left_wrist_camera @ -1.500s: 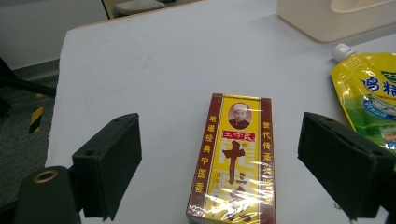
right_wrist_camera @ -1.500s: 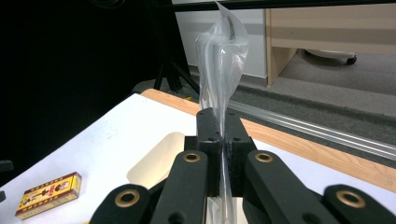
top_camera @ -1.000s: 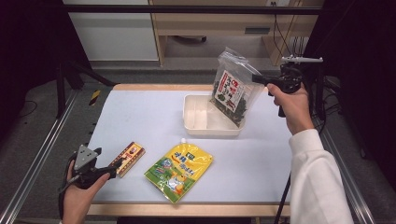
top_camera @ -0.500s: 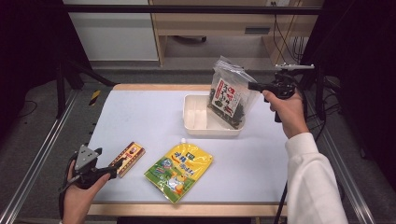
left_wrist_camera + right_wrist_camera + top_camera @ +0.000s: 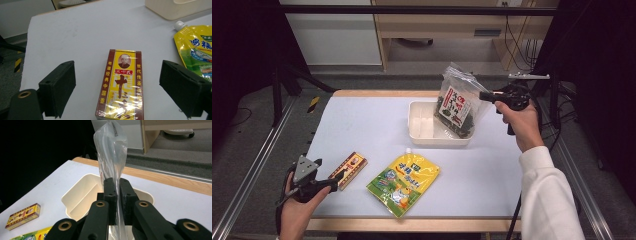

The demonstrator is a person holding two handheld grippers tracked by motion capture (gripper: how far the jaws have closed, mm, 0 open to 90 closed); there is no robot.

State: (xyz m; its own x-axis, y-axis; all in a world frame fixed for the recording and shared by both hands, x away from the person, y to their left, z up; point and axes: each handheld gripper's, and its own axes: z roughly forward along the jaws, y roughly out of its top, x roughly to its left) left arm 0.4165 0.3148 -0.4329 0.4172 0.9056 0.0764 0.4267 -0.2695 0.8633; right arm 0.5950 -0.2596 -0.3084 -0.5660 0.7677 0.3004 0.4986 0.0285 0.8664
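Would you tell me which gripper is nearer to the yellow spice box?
Left. The left gripper straddles the spice box with open jaws; the right gripper is across the table.

Seaweed bag (image 5: 458,105) in tray (image 5: 422,131); pouch (image 5: 404,177) right of box (image 5: 348,170).

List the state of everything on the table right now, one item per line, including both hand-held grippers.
Seaweed bag: held upright by its top edge, lower end down in the tray.
Cream tray: open, left part bare.
Yellow spout pouch: lying flat, cap on.
Spice box: lying flat, wrapped, untouched.
Left hand-held gripper: open, jaws either side of the spice box.
Right hand-held gripper: shut on the seaweed bag.
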